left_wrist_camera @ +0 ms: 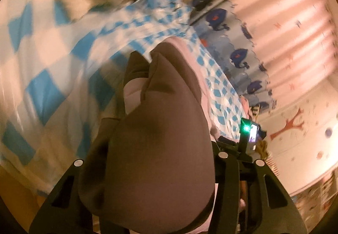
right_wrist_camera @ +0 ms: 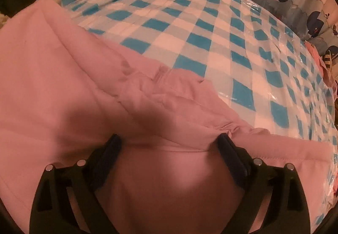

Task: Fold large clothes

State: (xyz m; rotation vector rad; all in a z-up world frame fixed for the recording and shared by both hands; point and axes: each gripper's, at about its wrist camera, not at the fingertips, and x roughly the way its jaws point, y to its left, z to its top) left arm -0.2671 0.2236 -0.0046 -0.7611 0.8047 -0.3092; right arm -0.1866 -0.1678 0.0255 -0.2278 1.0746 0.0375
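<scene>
Right gripper (right_wrist_camera: 169,143) gapes over the pink garment (right_wrist_camera: 63,86); left gripper (left_wrist_camera: 160,120) is buried in bunched cloth, grip unclear

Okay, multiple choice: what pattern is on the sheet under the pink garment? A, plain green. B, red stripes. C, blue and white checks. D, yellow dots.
C: in the right wrist view the pink garment lies on a sheet of blue and white squares, under a clear plastic cover.
</scene>
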